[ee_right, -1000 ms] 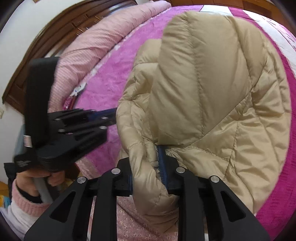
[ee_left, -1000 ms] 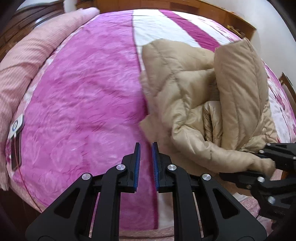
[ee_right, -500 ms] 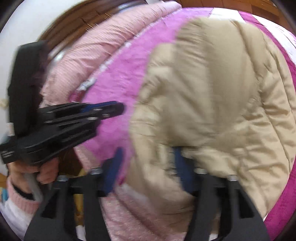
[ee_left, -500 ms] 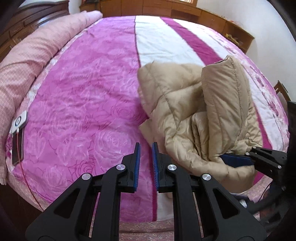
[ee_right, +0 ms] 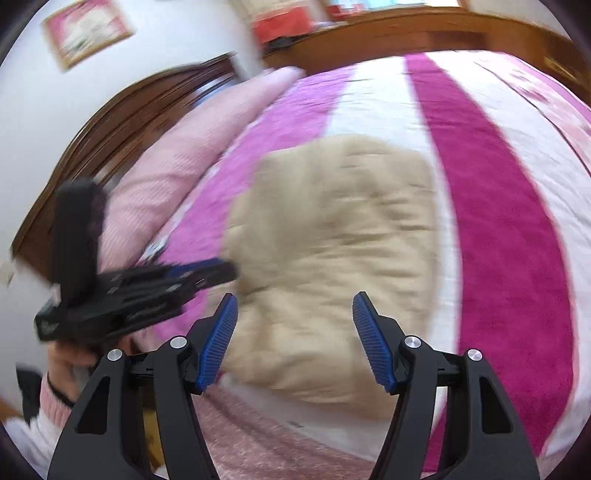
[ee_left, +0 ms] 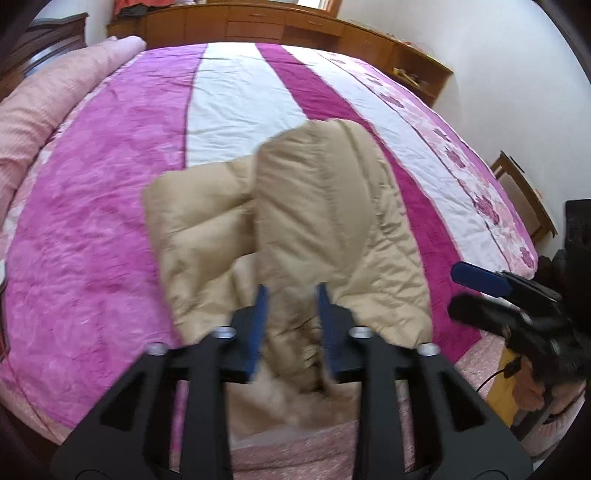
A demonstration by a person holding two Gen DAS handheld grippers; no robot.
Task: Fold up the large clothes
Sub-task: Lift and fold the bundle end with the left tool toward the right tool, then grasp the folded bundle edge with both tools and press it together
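Tan puffer jacket (ee_left: 295,221) sits bunched near the front edge of the bed (ee_left: 92,221), across the pink, white and magenta stripes of the quilt, with a rolled pink duvet (ee_left: 48,107) along the left side by the dark headboard (ee_right: 122,110). Left gripper (ee_left: 291,325) has just been opening, jaws part-spread with a jacket fold seen between the blue pads, contact unclear through blur; right gripper (ee_right: 295,332) jaws spread wide, hanging clear above the jacket with nothing in them. Wooden cabinets (ee_left: 295,26) run along the far wall, wooden chair (ee_left: 524,195) off the bed's right side, framed picture (ee_right: 86,31) on the white wall, nothing between the grippers and the jacket.
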